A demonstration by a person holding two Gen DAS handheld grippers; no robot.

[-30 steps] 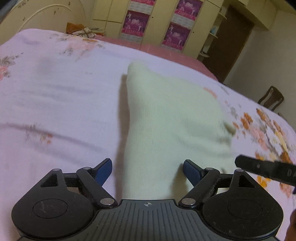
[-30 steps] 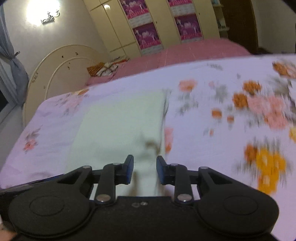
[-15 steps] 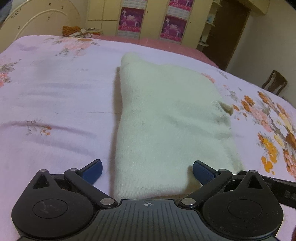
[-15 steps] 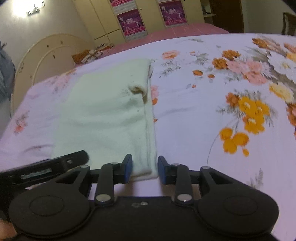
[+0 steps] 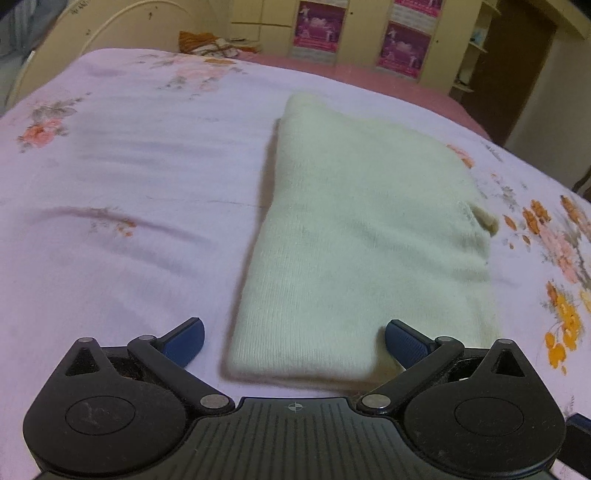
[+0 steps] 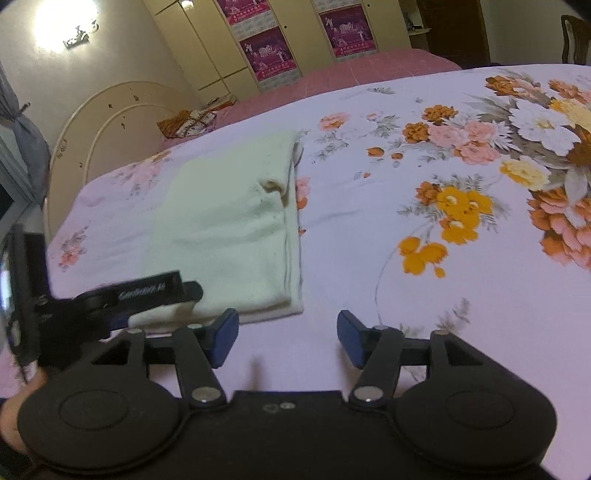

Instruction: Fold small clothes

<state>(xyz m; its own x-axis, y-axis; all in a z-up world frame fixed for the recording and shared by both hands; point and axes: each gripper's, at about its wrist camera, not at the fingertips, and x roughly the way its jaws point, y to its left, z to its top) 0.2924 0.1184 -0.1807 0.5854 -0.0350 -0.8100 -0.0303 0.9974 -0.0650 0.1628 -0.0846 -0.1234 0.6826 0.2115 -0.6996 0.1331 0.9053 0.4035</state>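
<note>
- Your left gripper [image 5: 294, 341] sits low over the pale lilac bedsheet with orange and pink flower prints [image 5: 122, 177], its blue-padded fingers [image 5: 186, 338] spread wide and gripping nothing.
- Between those fingers, and just ahead of them, lies the near short edge of the cream-white knitted garment, folded into a long rectangle [image 5: 362, 236]; the right-hand pad sits just beside the fabric's near right corner (whether it touches, you cannot tell from this view).
- The garment lies flat on the sheet and runs away from you toward the far side of the bed, with a small fabric nub [image 5: 485, 219] poking out along its right edge.
- Beyond the bed you see a cream curved headboard [image 5: 110, 26] on the left and yellow wardrobe doors with magenta posters [image 5: 402, 40] at the back.
- From the right wrist view, the same folded garment [image 6: 229, 221] lies left of centre, and the left tool's black body overlaps its near left corner.
- Your right gripper [image 6: 287, 338] hovers over bare sheet just right of the garment's near right corner; its jaws are parted and empty, the left pad [image 6: 223, 334] close to the fabric edge without clearly touching it.
- Further right, the sheet carries a large bouquet print of orange, pink, white and yellow flowers [image 6: 517, 147].
</note>
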